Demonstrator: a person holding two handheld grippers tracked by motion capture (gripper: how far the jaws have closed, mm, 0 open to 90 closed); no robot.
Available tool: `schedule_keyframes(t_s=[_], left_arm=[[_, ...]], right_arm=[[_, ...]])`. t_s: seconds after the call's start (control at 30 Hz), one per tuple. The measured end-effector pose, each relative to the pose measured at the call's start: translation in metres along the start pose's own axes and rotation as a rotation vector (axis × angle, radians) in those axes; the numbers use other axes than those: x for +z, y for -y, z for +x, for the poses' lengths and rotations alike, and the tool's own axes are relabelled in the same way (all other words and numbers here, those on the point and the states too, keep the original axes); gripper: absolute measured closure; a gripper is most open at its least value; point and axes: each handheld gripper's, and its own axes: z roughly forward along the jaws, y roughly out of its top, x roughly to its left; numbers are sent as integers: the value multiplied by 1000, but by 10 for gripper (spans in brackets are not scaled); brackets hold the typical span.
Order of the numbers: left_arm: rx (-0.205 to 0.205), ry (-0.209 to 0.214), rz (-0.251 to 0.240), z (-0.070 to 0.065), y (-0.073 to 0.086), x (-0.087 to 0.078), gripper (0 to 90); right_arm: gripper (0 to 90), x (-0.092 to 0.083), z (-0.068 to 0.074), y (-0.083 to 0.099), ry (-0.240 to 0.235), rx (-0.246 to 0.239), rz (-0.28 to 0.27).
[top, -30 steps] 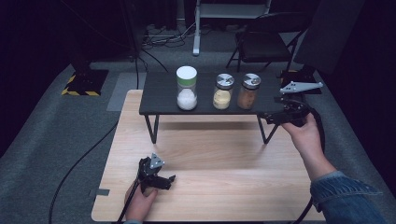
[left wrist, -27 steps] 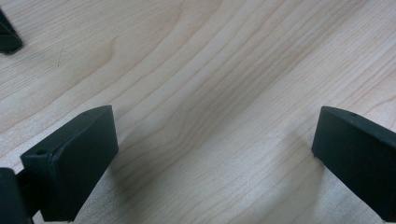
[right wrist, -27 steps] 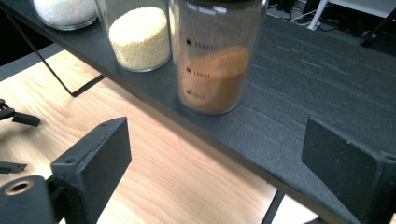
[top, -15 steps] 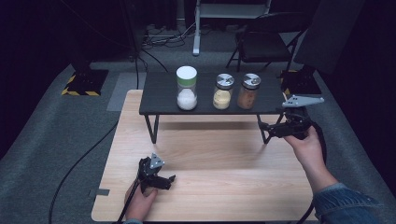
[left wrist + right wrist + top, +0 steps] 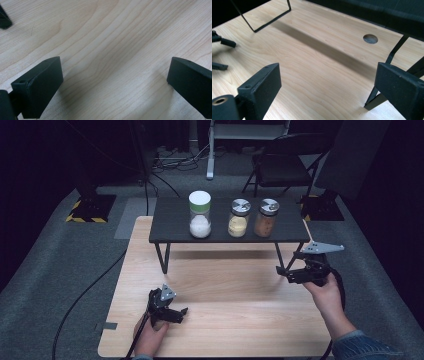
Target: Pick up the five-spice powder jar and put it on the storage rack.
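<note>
Three jars stand in a row on a black raised shelf (image 5: 170,227): a white-lidded jar of white powder (image 5: 200,215), a jar of yellow grains (image 5: 239,218) and a jar of brown grains (image 5: 266,217). My left gripper (image 5: 181,315) rests low on the wooden table (image 5: 235,325) near the front left, pointing right. Its jaws stand open over bare wood (image 5: 113,66). My right gripper (image 5: 284,274) hangs low beside the shelf's right legs and points left. It is open, with nothing between the jaws (image 5: 328,70).
The shelf's thin black right leg (image 5: 374,97) stands close to my right gripper's right jaw. A round hole (image 5: 370,38) is cut in the tabletop under the shelf. Behind the table are a folding chair (image 5: 280,165), floor cables and stand bases.
My right hand has come down from beside the shelf's right end to just above the table by the right legs. The left hand has not moved.
</note>
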Motion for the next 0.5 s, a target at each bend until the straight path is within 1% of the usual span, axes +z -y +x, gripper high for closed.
schedule_keyframes(t_s=[0.13, 0.2, 0.3, 0.37, 0.5], left_arm=[[0, 0, 0, 0, 0, 0, 2], [0, 0, 0, 0, 0, 0, 3], [0, 0, 0, 0, 0, 0, 3], [0, 0, 0, 0, 0, 0, 3], [0, 0, 0, 0, 0, 0, 3]], right_arm=[[68, 5, 6, 12, 7, -20, 14], [68, 10, 8, 17, 6, -32, 33], [68, 15, 11, 25, 10, -38, 44], [68, 19, 12, 32, 4, -32, 50], [68, 24, 14, 44, 3, -36, 55]])
